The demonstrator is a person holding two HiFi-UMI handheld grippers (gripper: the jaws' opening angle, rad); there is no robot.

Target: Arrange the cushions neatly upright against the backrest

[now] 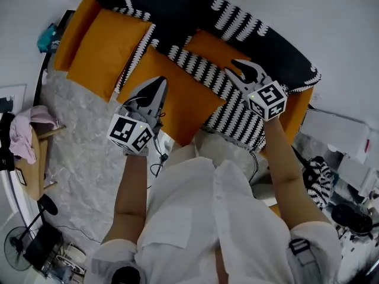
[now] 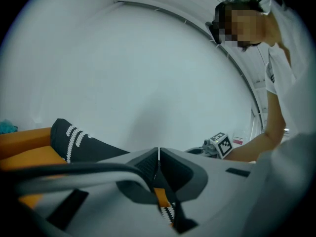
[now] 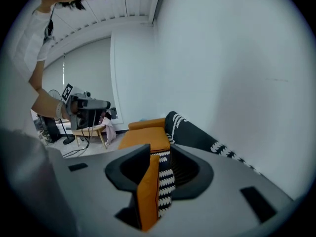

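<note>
Our left gripper [image 1: 159,84] is closed at the left edge of the big orange cushion [image 1: 180,99] lying on the sofa [image 1: 76,25]. Our right gripper [image 1: 235,70] stands parted around its zigzag right edge. A smaller cushion [image 1: 216,47] leans on the backrest [image 1: 177,7] just beyond, and another cushion [image 1: 106,49] sits left.

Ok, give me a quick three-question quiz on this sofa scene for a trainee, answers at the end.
1. True or false: the left gripper has its jaws wide apart.
2. How does the sofa backrest look? A plain orange; B black with a white pattern; C plain grey.
3. What sits between the jaws of the right gripper?
Key: 1 false, they are closed together. 2 B. 3 The edge of the orange cushion with its black-and-white patterned side.
</note>
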